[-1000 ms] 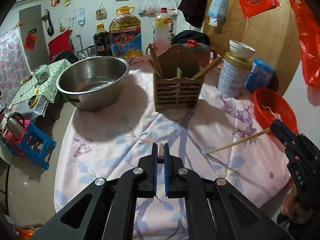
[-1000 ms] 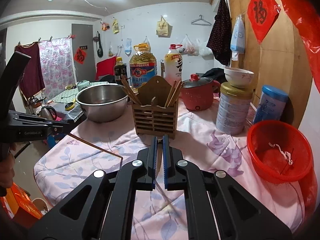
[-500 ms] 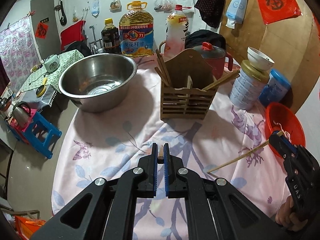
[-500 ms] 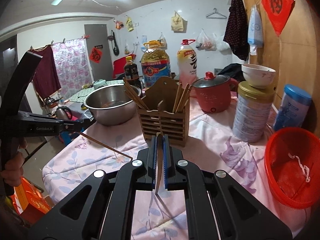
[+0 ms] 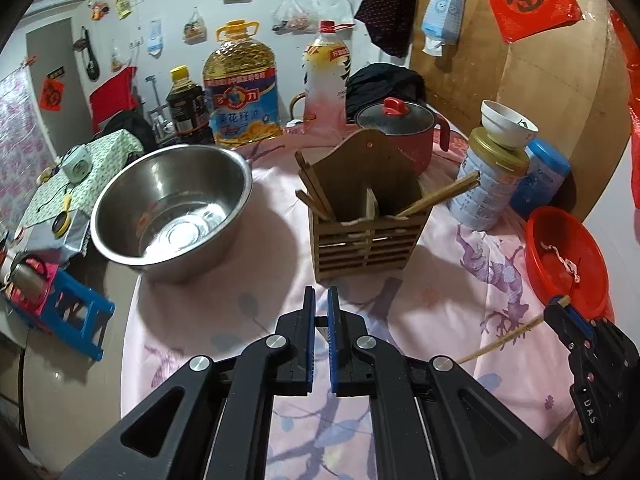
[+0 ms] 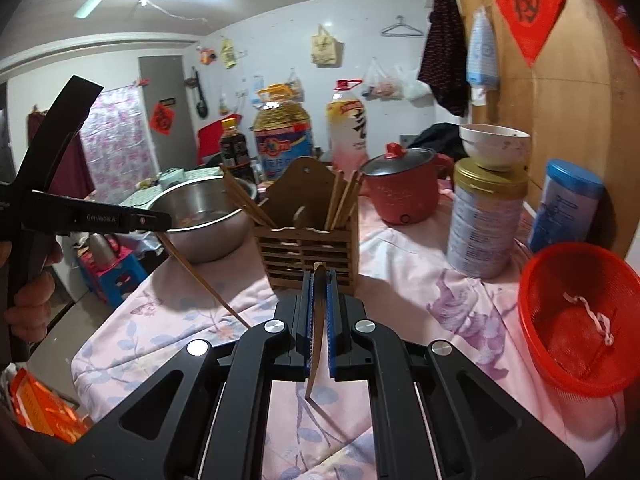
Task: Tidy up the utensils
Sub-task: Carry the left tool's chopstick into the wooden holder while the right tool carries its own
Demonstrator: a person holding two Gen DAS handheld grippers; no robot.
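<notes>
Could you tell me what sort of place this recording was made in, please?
Most likely a small lived-in home, part kitchen: a cloth-covered table bears a cooking oil jug, a red pot and a wooden chopstick holder, while bags and clothes hang on the wall.

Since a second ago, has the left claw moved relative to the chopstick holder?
Yes. In its own view the holder has grown and drawn nearer the left claw, so the claw has advanced toward it, shut on a chopstick.
</notes>
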